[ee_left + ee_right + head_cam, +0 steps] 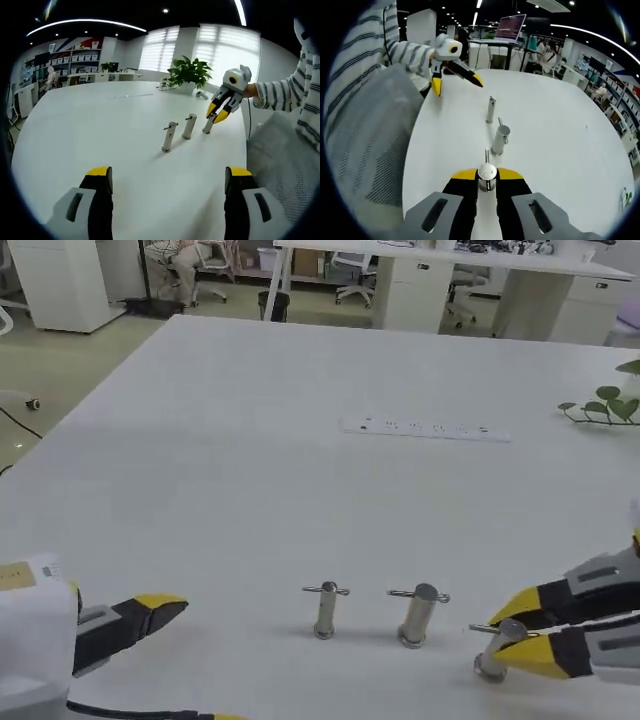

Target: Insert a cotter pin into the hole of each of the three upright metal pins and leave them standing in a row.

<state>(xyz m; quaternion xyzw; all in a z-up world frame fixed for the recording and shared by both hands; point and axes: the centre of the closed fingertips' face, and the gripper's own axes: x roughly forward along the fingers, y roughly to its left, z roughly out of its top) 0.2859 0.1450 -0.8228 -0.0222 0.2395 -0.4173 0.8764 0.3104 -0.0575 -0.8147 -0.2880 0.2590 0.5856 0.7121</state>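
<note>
right gripper [487, 175]: mine's pinching the stubby silver metal pin [487, 181]
left gripper [168, 174]: spread, empty
tip: I'd stand it straight, release slowly

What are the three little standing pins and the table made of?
The left pin, middle pin and right pin, held in the right tool, look like metal: silvery-grey with bright glints. The table looks smooth matte white, perhaps laminate; unsure.
</note>
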